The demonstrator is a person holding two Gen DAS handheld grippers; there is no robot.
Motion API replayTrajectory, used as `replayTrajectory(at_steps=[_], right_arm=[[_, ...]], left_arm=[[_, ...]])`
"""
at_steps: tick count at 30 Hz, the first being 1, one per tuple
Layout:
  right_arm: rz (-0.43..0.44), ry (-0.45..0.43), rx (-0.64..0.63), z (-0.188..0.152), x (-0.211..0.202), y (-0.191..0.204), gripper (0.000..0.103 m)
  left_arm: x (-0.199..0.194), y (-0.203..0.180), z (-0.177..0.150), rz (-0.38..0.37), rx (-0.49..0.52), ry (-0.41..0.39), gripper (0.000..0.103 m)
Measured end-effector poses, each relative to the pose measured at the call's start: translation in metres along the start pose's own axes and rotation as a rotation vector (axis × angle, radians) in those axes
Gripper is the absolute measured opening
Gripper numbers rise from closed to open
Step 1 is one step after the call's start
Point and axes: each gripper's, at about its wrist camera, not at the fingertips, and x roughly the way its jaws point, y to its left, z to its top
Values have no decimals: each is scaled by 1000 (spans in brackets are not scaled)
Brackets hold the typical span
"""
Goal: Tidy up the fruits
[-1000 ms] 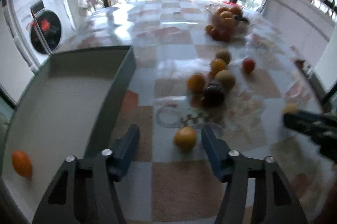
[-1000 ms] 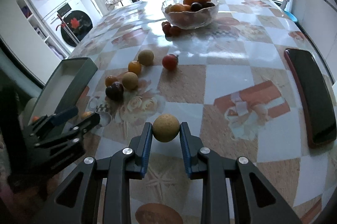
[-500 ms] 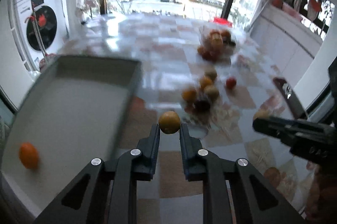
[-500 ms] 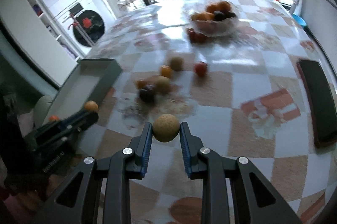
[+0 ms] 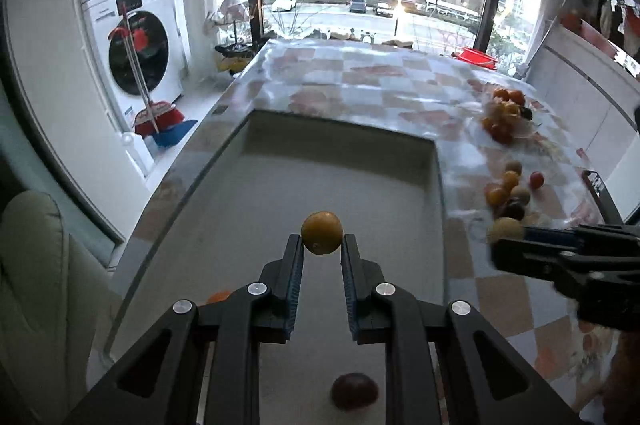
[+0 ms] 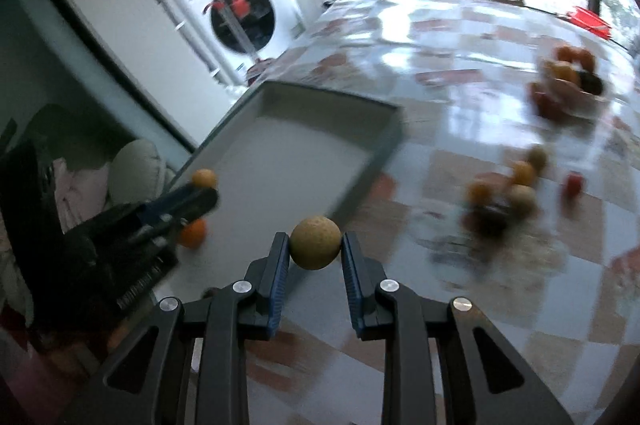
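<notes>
No legible writing on tray (image 5: 340, 129) or washer (image 5: 138, 53).

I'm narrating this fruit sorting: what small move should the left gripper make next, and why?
Probably lower and open. The left gripper pinches a small round orange fruit above the floor of the shallow grey rectangular tray, where a dark red fruit already lies.

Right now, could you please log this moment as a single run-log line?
left gripper: shut on orange fruit, over tray | right gripper: shut on tan fruit, beside tray
</notes>
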Motion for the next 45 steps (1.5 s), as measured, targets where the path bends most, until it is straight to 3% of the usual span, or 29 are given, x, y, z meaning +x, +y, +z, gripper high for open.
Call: replayTrajectory(at_steps=[11, 13, 14, 15, 16, 17, 18, 20, 23, 27, 33, 37, 39, 43, 45], right_arm=[[-48, 57, -32, 3, 33, 21, 29], [-44, 63, -25, 3, 31, 20, 35], [-41, 64, -19, 3, 30, 19, 46], [-42, 60, -15, 3, 28, 19, 59], [-41, 54, -14, 4, 27, 18, 64], [-37, 49, -15, 4, 25, 18, 68], [-35, 47, -17, 5, 25, 19, 71], [-42, 36, -22, 5, 20, 18, 83], [-52, 25, -3, 3, 12, 10, 87], [-92, 32, 57, -7, 1, -20, 103], [-260, -6, 148, -42, -30, -84, 103], [-496, -24, 140, -72, -49, -121, 103], [-565, -29, 137, -85, -56, -135, 103], [-619, -35, 165, -103, -65, -161, 103], [-558, -79, 198, -111, -72, -171, 103]], left_arm=[[18, 5, -13, 19, -25, 51, 21], [20, 6, -14, 38, -24, 58, 21], [21, 6, -15, 47, -24, 65, 23], [22, 6, -15, 53, -23, 73, 42], [22, 7, -16, 60, -23, 74, 59], [20, 5, -16, 63, -23, 52, 87], [12, 3, -17, 104, -23, 1, 97], [1, 1, -18, 141, -8, -64, 97], [-5, -2, -17, 135, 2, -60, 97], [-11, -9, -17, 100, -4, -61, 97], [-18, -51, -15, -19, 28, -62, 97], [-15, -97, -25, -101, 119, -42, 97], [-5, -121, -34, -107, 174, -19, 97], [22, -148, -46, -64, 212, 39, 97], [36, -150, -48, -34, 183, 78, 98]])
